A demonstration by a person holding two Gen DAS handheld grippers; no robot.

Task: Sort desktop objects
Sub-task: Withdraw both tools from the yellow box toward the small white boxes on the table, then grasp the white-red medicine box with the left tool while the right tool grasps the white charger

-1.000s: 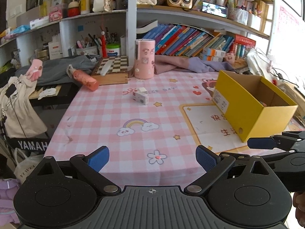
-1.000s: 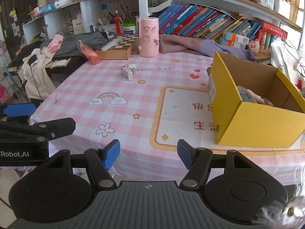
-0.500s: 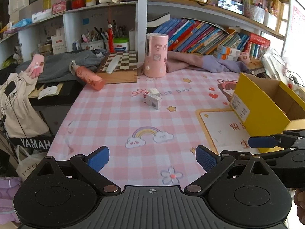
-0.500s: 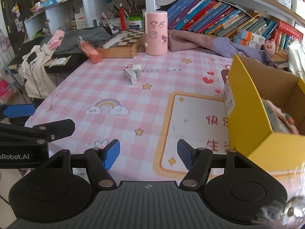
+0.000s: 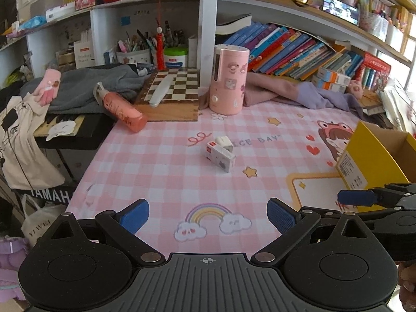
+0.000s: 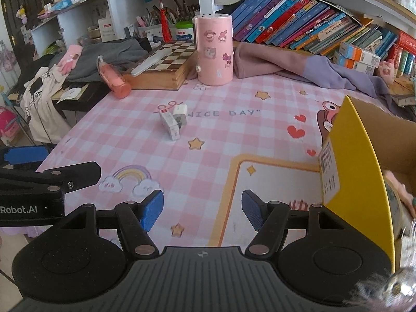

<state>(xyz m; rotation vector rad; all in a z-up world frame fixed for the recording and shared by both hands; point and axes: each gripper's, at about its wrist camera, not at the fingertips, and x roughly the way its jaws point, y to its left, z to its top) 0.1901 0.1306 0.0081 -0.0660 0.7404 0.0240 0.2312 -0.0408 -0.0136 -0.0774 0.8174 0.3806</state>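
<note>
1. Left wrist cam: the left gripper [image 5: 208,214] is spread wide with nothing between its blue pads, hovering over the near edge of the table [image 5: 161,171], right above the rainbow print. Mid-table sit the small white box [image 5: 221,156] and a little white charger-looking block [image 5: 224,141] touching its far side. Toward the far edge you've got the pink canister [image 5: 228,80] standing upright, a chessboard box [image 5: 173,95] just left of it, and a pink spray bottle [image 5: 121,110] lying tilted near the far left corner. The yellow cardboard box [image 5: 374,156] is at the right edge, open on top. The right gripper [image 5: 356,198] pokes in from the right.

2. Right wrist cam: the right gripper [image 6: 202,209] is also released, jaws apart and empty, over the near part of the table by the yellow-bordered panel. The yellow cardboard box [image 6: 356,171] is just beside its right finger, with something pinkish inside that I can't make out. The small white box [image 6: 170,124] and its block are well ahead, mid-table.
</note>
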